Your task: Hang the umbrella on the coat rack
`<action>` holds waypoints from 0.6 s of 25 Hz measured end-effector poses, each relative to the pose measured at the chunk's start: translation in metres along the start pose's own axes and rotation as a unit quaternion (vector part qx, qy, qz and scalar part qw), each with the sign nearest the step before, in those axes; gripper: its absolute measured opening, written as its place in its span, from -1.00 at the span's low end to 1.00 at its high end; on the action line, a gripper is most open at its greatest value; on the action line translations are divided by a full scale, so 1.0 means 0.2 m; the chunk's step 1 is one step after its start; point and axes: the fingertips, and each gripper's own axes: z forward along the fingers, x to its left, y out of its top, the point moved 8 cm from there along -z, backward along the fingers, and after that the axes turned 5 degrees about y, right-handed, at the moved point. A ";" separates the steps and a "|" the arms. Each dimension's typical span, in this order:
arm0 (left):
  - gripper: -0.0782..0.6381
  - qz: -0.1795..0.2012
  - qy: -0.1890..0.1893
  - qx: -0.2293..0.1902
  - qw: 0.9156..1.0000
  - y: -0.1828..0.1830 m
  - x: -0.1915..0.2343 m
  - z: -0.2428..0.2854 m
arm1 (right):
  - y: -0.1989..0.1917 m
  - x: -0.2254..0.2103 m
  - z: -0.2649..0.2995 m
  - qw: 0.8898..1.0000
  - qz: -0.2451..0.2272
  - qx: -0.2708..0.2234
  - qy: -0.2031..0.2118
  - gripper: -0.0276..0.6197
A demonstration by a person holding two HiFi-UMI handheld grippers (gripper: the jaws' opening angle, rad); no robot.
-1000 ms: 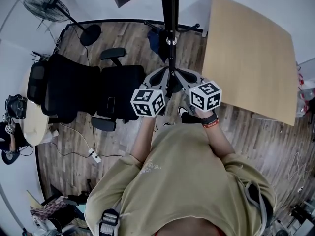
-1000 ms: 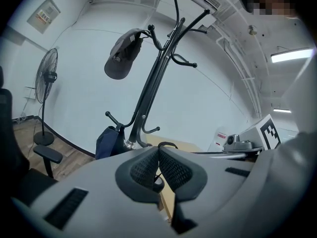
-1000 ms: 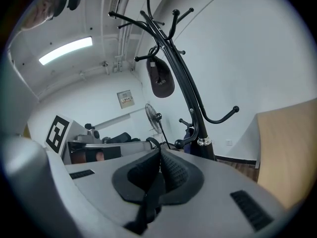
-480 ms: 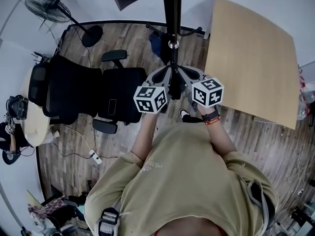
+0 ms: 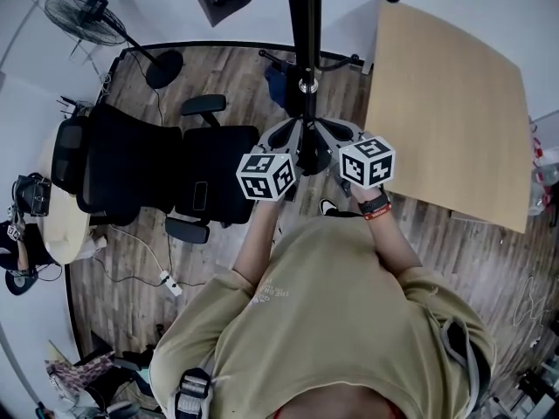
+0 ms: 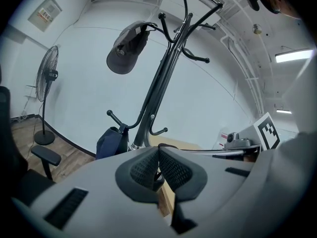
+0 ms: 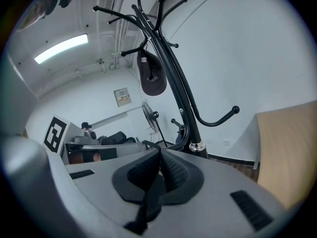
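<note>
The black coat rack (image 5: 306, 24) stands straight ahead, with a dark blue bundle (image 5: 278, 81) on its far side. In the left gripper view this bundle (image 6: 111, 142) hangs from a low hook and looks like the folded umbrella. My left gripper (image 5: 281, 138) and right gripper (image 5: 336, 136) flank the pole just above its base. The left gripper (image 6: 158, 148) has its pads pressed together, and I cannot make out anything between them. The right gripper (image 7: 159, 150) is shut on a black strap (image 7: 143, 207) that hangs down between its pads. A curved rack arm (image 7: 185, 135) ends at its tips.
A dark cap (image 6: 126, 48) hangs from an upper hook. A light wooden table (image 5: 445, 103) stands right of the rack. A black office chair (image 5: 157, 168) is on the left, with a floor fan (image 5: 87, 11) beyond it. A power strip and cable (image 5: 166, 278) lie on the wooden floor.
Both grippers have moved slightly forward towards the rack pole. Their jaws look the same as before.
</note>
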 end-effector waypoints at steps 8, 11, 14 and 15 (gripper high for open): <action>-0.71 -0.002 0.002 0.001 1.000 0.00 0.04 0.05 | 0.01 -0.06 0.04 1.000 0.004 0.001 0.002 -0.86; -0.71 -0.002 0.000 0.002 1.000 0.00 0.03 0.05 | 0.01 -0.06 0.03 1.000 0.004 -0.001 0.000 -0.86; -0.71 -0.003 -0.001 0.003 1.000 0.02 0.03 0.06 | 0.03 -0.07 0.04 1.000 0.002 -0.001 -0.003 -0.86; -0.71 -0.004 -0.001 0.004 1.000 0.03 0.03 0.07 | 0.04 -0.07 0.04 1.000 0.002 -0.001 -0.003 -0.86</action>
